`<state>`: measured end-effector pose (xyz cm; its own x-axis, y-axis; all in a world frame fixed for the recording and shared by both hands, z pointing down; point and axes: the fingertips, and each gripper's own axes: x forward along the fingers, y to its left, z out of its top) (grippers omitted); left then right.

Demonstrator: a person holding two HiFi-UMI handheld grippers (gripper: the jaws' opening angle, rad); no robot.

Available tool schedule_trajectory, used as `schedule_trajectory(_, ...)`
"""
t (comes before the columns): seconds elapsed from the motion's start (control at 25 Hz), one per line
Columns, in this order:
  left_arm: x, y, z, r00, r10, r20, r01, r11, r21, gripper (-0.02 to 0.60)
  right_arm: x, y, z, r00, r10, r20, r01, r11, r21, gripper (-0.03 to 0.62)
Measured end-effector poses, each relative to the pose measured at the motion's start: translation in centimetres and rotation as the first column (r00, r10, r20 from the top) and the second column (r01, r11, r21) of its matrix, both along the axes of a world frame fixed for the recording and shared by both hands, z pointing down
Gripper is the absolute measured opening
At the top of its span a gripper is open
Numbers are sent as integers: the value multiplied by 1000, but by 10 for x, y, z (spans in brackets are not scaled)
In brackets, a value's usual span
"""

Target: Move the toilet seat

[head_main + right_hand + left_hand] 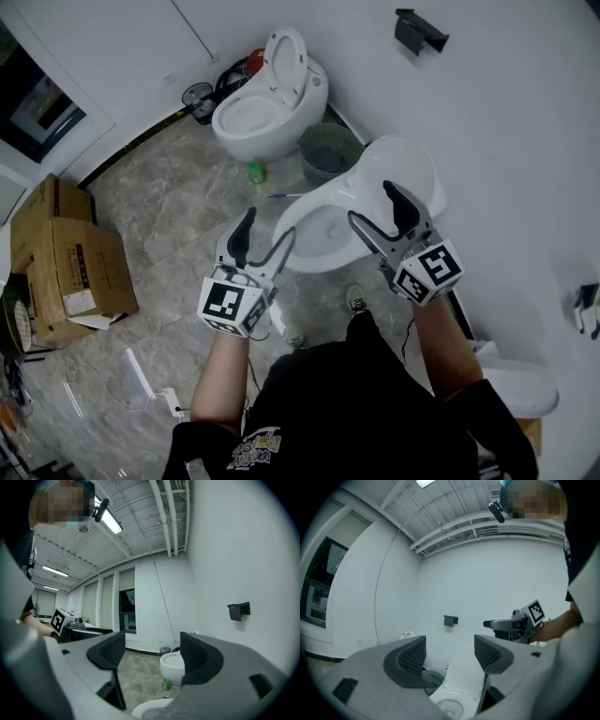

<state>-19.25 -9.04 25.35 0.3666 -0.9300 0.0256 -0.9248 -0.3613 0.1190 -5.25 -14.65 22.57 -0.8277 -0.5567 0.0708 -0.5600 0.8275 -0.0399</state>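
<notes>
Hovering over the nearer toilet (314, 234) in the middle of the head view, both grippers are held up in the air and neither touches anything. The left gripper (269, 230) sits just left of the bowl, and in its own view its fingers (410, 657) stand wide apart with nothing between them. Past the gap, low in that view, shows the toilet seat (462, 670). The right gripper (372, 202) is over the right side of the bowl, in front of the toilet seat (410, 159). The seat is raised upright and leans back toward the white wall (506, 141). In the right gripper view its fingers (194, 656) are also spread wide and hold nothing.

A second toilet (262, 108) stands at the upper middle of the head view, its seat also up. A green bin (328, 155) sits between the two toilets, and a small green bottle (255, 172) is on the grey floor (178, 197) beside it. Cardboard boxes (61, 258) fill the left edge. A black holder (419, 30) hangs on the wall at the upper right.
</notes>
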Motion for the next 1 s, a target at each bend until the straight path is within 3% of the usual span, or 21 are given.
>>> schedule_trajectory(0.44,43,-60,-10,980,-188,67,189,982,-23,295,24,-95,10,977,-198,74,199,980,-10,360)
schedule_trajectory(1.0,60,-72,5,900,-429,80,433,899,-59,295,23,-132,31,900,-427,90,430,903,-16,366)
